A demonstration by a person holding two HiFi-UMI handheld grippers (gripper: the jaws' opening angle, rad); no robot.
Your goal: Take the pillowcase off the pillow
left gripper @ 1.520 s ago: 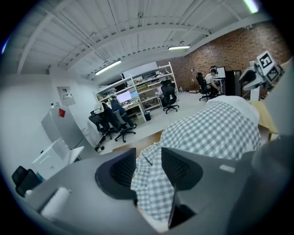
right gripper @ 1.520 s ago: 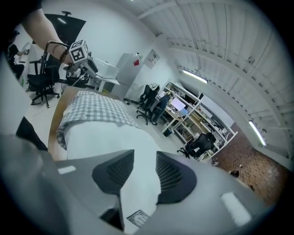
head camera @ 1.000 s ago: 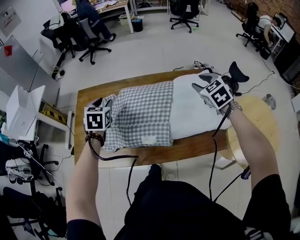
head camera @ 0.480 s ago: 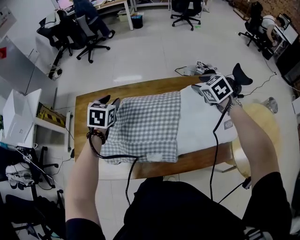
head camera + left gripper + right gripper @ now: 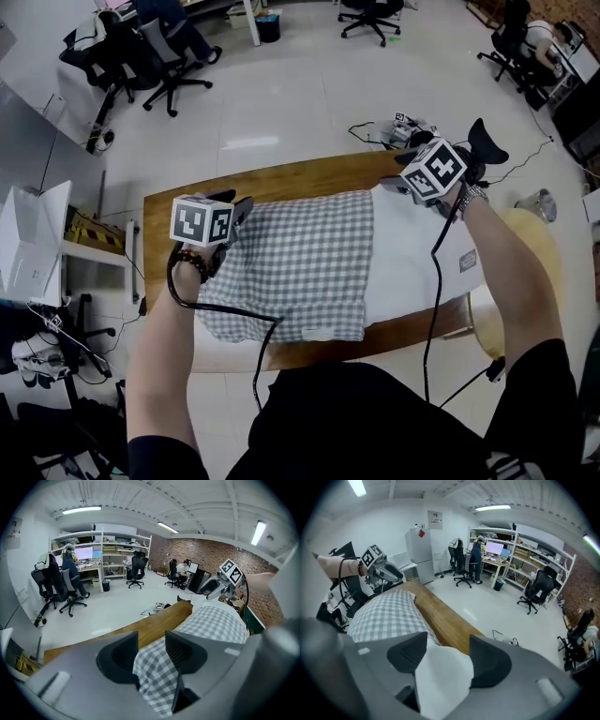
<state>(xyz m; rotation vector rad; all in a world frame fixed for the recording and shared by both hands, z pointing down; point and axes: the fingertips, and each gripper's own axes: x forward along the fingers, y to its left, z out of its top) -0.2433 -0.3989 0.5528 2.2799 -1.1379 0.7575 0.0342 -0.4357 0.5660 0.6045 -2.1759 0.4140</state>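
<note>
Basically, a wooden table [image 5: 281, 180] carries a white pillow [image 5: 412, 248] whose bare end sits at the table's right end. The grey-checked pillowcase [image 5: 300, 253] covers the rest, toward the left end. Left gripper [image 5: 239, 208] sits at the pillowcase's far-left corner, jaws clamped on bunched checked cloth [image 5: 152, 667]. Right gripper [image 5: 398, 180] is at the pillow's far-right corner by the table's far edge; its jaws have just been opening, the white corner [image 5: 443, 677] sits between them, and the pads look off it. One small tag [image 5: 319, 334] is at the pillowcase's near edge, another [image 5: 468, 261] on the pillow; the print is unreadable.
</note>
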